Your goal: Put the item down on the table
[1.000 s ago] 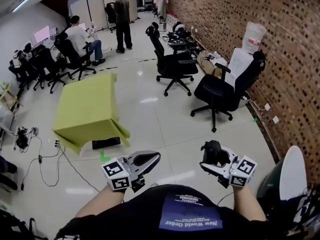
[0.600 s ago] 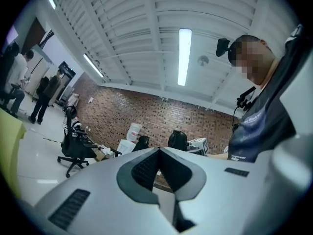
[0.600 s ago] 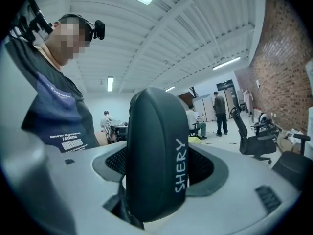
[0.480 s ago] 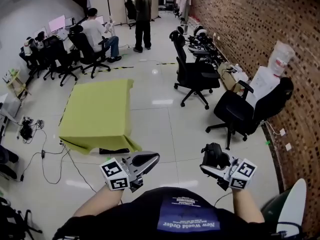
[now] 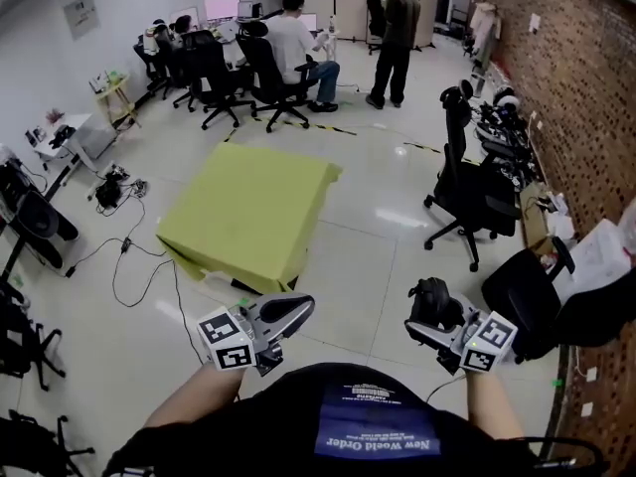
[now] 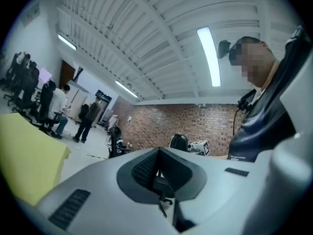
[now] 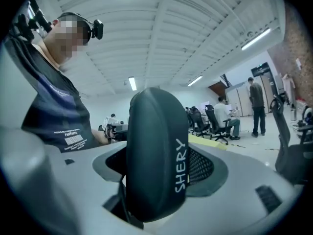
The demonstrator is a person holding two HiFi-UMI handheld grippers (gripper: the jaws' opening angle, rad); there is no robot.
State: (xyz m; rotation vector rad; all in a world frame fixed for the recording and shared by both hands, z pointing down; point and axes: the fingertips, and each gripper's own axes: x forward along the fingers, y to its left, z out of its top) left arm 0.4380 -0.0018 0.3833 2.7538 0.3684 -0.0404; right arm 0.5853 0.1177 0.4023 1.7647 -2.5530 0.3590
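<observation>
Claw on the left (image 5: 298, 309) is seen with its jaws drawn together and nothing between them; it is carried idle at waist height over the pale tiled floor (image 5: 368, 256). Loose black cables (image 5: 134, 261) are strewn across the floor at the far left. Ahead and slightly left stands the square table draped in a yellow-green cloth (image 5: 248, 202), well apart from both claws, with nothing visible on its top.

The right claw (image 5: 432, 311) is held wide, clamped on the dark rounded oval hard case with white lettering (image 7: 156, 155), which stands upright between its jaws.

The step in hand is judged to be the approach: the case is gripped and nothing has yet been set down. Next, the case would need to be carried forward and leftward over the cloth, lowered until it is borne by the table, and only then released.

The near corner and its hanging cloth should be passed, so that the case is placed well inside the edge. Open floor is left between the claws and the table. Black wheeled office chairs (image 5: 467, 192) crowd the right side.
</observation>
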